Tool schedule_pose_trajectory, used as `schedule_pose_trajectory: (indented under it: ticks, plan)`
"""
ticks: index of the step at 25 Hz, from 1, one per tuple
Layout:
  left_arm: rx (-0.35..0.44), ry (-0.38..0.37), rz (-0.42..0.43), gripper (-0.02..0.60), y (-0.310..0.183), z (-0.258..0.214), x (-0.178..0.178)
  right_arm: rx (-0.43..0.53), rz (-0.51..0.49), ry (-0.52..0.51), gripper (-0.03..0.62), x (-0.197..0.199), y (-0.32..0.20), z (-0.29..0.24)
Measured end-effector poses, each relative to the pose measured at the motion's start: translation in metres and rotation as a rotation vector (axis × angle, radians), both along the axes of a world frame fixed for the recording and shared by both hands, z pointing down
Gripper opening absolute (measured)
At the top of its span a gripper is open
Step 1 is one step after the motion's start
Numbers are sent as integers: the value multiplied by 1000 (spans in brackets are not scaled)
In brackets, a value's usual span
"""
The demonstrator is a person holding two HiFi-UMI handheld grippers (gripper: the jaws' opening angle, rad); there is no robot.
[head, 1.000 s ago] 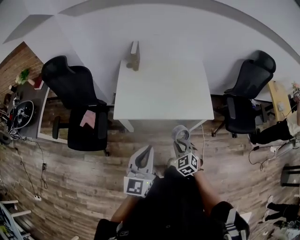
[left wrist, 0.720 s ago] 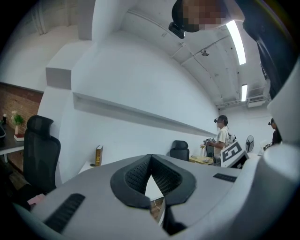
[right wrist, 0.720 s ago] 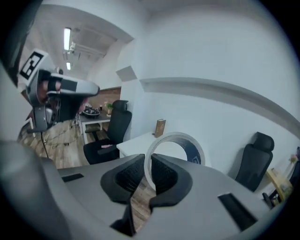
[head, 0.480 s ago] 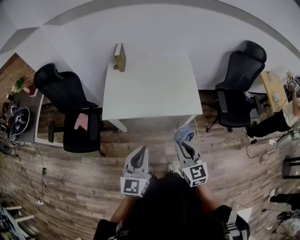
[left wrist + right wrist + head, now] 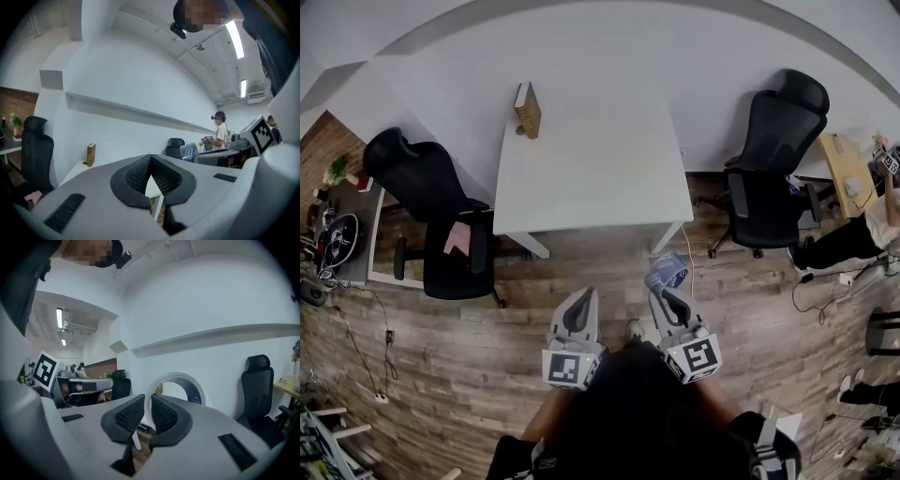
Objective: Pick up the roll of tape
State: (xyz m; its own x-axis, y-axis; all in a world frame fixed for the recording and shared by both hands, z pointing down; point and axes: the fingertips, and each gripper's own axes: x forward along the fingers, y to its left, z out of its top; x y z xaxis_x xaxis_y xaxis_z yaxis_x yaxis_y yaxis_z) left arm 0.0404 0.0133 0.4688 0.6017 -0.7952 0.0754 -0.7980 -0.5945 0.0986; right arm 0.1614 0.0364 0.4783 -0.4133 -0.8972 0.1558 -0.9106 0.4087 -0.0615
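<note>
Carrying the roll of tape (image 5: pixel 174 375) steadily looks like the step in hand, since it hangs clear of any surface, over the wooden floor (image 5: pixel 441 356) and well short of the white table (image 5: pixel 591 187). Doing that well, I judge, means a firm, even squeeze and a level wrist. The grip takes only one thin wall of the ring, and the rest stands out past the tips, where it could pivot or slip. The right gripper (image 5: pixel 148 405) is clamped on that wall: its ribbed pads (image 5: pixel 127 417) press it from either side, with the ring rising upright beyond them. The left gripper (image 5: pixel 151 163), just beside it, has its jaws together on nothing.
</note>
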Motion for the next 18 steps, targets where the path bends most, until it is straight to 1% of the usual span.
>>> schedule_pose_trajectory:
  ticks: [4, 7, 10, 14, 18]
  plan:
    - [-6, 11, -10, 18, 2, 2, 8, 2, -11, -8, 60, 8, 2, 0]
    - [-11, -7, -18, 18, 2, 2, 12, 5, -15, -8, 60, 13, 1, -1]
    - [-14, 1, -23, 18, 3, 2, 15, 8, -17, -17, 60, 16, 2, 0]
    - [-9, -7, -20, 18, 3, 2, 17, 8, -23, -20, 60, 17, 2, 0]
    - [1, 8, -27, 18, 1, -1, 16, 7, -17, -25, 59, 16, 0, -4]
